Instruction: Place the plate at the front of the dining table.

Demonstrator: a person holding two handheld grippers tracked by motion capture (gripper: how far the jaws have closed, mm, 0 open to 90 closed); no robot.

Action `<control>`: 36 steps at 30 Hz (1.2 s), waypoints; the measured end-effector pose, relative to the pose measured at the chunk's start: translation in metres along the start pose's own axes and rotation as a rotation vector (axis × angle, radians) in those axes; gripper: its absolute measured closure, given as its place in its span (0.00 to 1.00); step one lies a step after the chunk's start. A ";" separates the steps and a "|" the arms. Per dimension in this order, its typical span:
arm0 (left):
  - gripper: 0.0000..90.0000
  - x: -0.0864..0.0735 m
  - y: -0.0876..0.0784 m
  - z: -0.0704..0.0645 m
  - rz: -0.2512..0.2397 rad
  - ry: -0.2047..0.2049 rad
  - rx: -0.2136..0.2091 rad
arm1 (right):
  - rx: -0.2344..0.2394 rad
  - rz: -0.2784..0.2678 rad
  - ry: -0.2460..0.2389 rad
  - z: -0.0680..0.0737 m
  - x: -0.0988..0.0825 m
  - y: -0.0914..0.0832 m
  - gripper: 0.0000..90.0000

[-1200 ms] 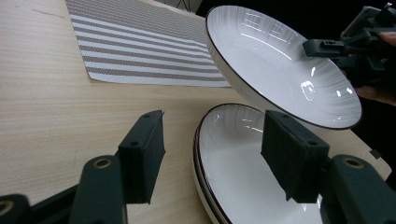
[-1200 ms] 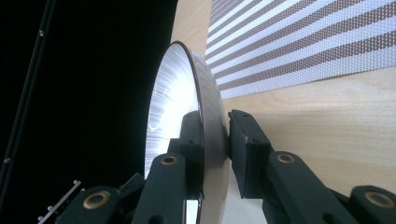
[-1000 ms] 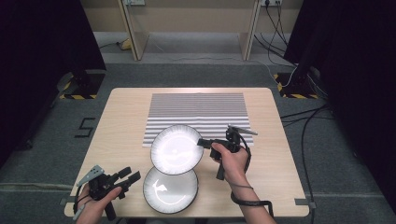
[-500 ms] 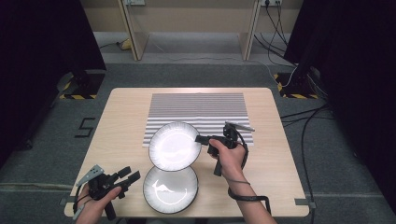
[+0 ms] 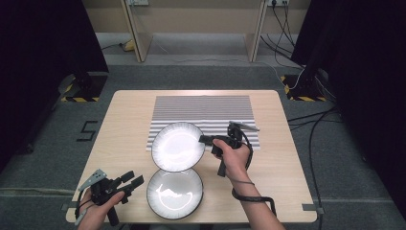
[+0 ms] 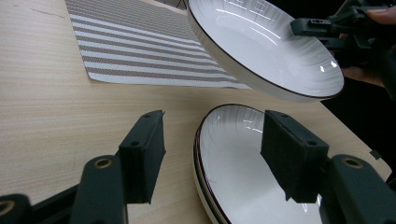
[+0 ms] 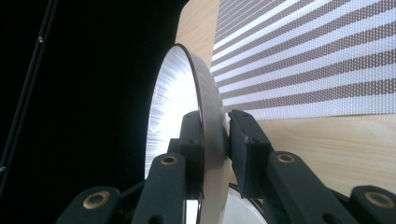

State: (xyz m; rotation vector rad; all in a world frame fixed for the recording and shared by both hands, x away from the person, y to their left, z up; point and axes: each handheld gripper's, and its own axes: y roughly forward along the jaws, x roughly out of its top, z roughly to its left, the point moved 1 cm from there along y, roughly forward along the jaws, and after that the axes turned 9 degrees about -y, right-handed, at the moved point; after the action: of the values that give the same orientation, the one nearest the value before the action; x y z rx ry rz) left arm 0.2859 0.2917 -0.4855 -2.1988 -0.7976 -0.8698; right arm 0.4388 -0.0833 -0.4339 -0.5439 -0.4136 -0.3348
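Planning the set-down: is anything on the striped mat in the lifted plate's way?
Nothing visible. The right claw holds the plate by its rim, above the mat's near edge, and the mat beyond it lies bare.

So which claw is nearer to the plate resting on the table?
Left. The left claw sits open just beside the lower plate; the right claw grips the lifted plate above it.

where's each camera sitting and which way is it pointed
High view: above the table's near side, looking forward and down; forearms, left claw, right claw.
Left gripper view: low over the wood, facing the stacked plates between its open jaws.
Right gripper view: along jaws clamping the lifted plate rim.
All three share that lifted plate.
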 end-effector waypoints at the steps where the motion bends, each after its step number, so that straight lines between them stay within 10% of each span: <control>1: 0.43 0.000 0.000 0.000 0.000 -0.001 0.000 | 0.002 -0.002 -0.002 0.000 0.001 0.001 0.84; 36: 0.44 0.001 0.000 0.001 -0.004 -0.003 -0.002 | 0.010 -0.037 0.021 -0.002 0.018 0.003 0.84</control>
State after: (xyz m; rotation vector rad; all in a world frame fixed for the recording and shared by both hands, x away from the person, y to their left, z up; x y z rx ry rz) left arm 0.2869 0.2926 -0.4851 -2.2015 -0.8034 -0.8696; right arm 0.4560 -0.0852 -0.4288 -0.5229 -0.4056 -0.3739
